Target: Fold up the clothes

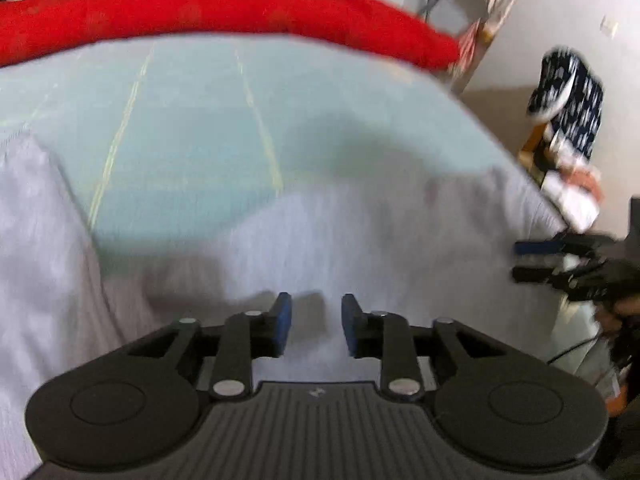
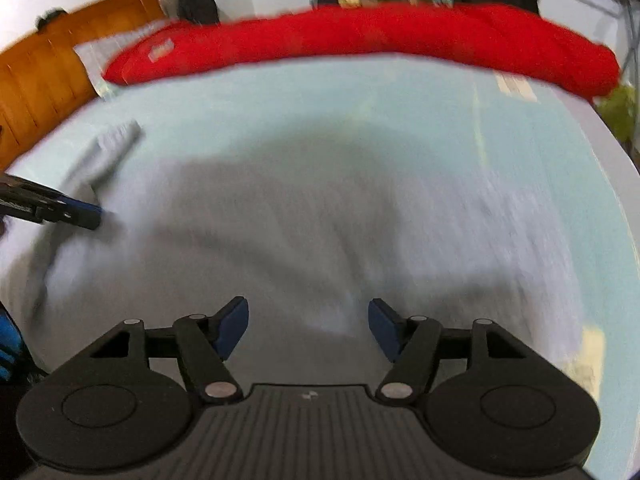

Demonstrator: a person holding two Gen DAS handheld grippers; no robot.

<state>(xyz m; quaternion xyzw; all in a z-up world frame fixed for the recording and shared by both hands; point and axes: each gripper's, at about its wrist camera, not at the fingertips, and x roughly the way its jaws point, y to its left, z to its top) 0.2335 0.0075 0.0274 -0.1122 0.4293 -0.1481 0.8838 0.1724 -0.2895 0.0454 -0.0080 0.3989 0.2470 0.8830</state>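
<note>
While both frames are blurred, the pale grey garment [image 2: 304, 216] lies spread on the light-blue bed [image 1: 192, 128], w/ a red pillow [image 2: 360, 36] along the far edge. Left tongs [image 1: 316, 320] stand partly open, nothing between them; right tongs [image 2: 308, 328] gape wider, also holding nothing, above the cloth.

A long red cushion [image 2: 360, 40] lies along the pale-green bed sheet's [image 1: 200, 120] far edge.
</note>
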